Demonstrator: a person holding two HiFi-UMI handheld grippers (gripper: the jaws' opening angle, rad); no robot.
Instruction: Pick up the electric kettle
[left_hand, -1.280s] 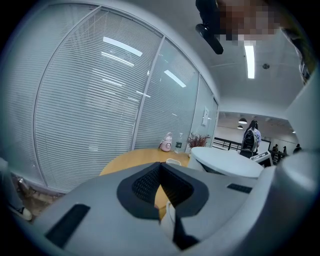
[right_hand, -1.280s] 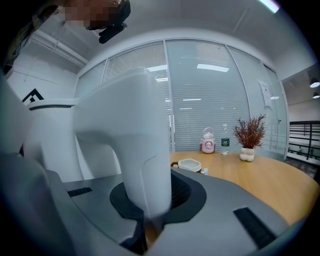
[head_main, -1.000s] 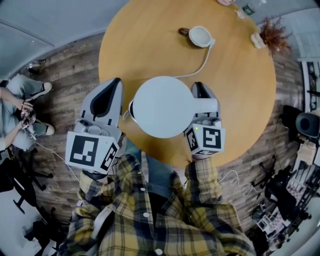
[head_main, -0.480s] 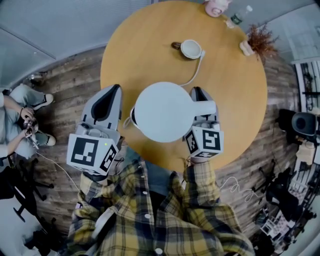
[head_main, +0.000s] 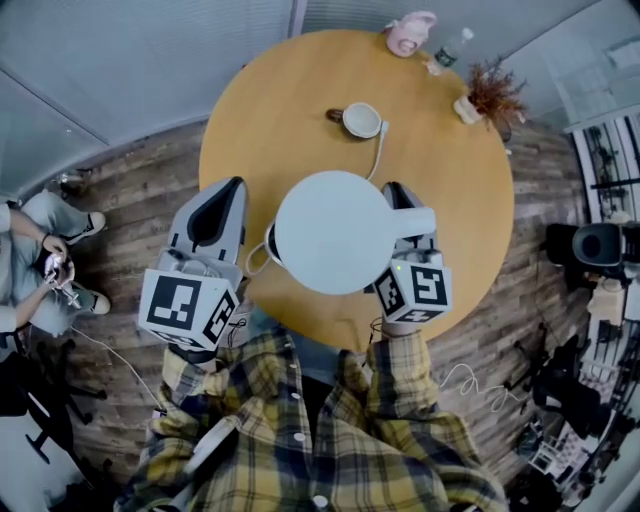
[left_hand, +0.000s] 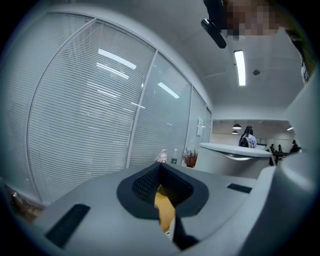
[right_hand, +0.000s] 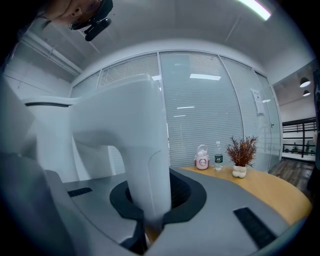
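Note:
The white electric kettle (head_main: 335, 232) hangs above the round wooden table (head_main: 260, 120), seen from over its lid. My right gripper (head_main: 400, 200) is shut on the kettle's handle (head_main: 412, 221), which in the right gripper view runs as a white column (right_hand: 146, 150) between the dark pads (right_hand: 187, 197), the kettle body (right_hand: 47, 142) to its left. My left gripper (head_main: 226, 195) hovers just left of the kettle, apart from it, jaws shut with nothing between them. In the left gripper view (left_hand: 166, 215) the kettle's rim (left_hand: 235, 150) shows at right.
The kettle's round base (head_main: 362, 120) and its cord (head_main: 380, 155) lie far on the table. At the far rim stand a pink jug (head_main: 410, 32), a bottle (head_main: 447, 48) and a small dried plant (head_main: 490, 95). A seated person (head_main: 40, 250) is at left; equipment (head_main: 600, 250) crowds the right.
Both grippers and the kettle have risen together; the table looks smaller and farther below, and more of its far edge has come into view.

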